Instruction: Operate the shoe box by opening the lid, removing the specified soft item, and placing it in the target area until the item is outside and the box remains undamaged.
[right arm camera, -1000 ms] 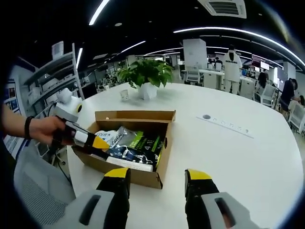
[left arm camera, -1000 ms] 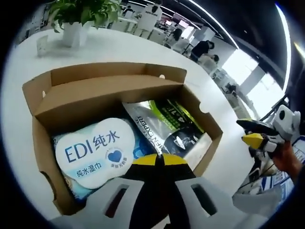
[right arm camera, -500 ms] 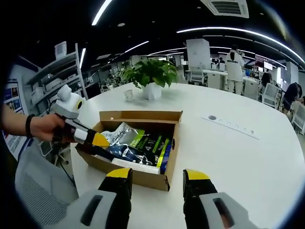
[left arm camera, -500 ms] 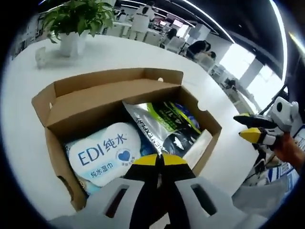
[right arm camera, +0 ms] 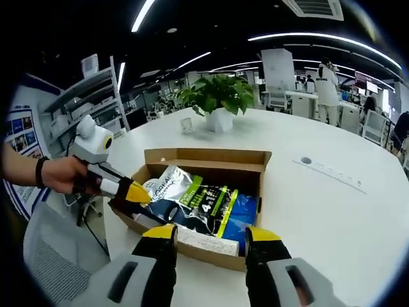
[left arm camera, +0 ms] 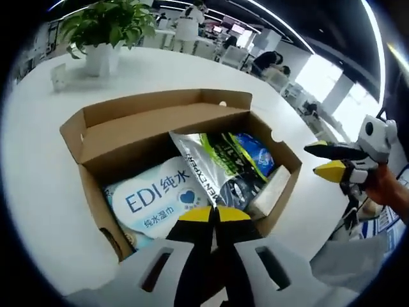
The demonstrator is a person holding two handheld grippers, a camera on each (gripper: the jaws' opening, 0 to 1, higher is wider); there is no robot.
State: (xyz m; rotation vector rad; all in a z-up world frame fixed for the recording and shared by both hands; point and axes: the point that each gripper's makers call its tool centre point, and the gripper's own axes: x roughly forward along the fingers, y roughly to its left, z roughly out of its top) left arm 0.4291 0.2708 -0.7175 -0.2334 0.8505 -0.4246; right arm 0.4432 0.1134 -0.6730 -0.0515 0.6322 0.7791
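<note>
- One soft white wet-wipes pack with blue lettering (left arm camera: 158, 201) lies flat in the open brown cardboard shoe box (left arm camera: 96, 137), in the half under the folded-back lid flap; beside it, and partly over its edge, lies a shiny silver, green and black foil pouch (left arm camera: 220, 163).
- The pack's long axis runs across the box towards the pouch, its printed face up.
- Over the last second both views have drawn closer to the box — the left gripper (left arm camera: 214, 214) now sits over the near wall, its jaws pressed together and holding nothing.
- In the right gripper view the right gripper (right arm camera: 211, 235) has come up to the box's near wall, its yellow-tipped jaws standing wide apart with nothing between them.
- My reading: the lid is done with, and this is the approach for the grab — nothing is lifted yet.
- The box stands on a round white table (right arm camera: 332, 217); a potted green plant (right arm camera: 220, 102) stands well behind it.
- A hand (right arm camera: 61, 174) carries the left gripper at the box's side.
</note>
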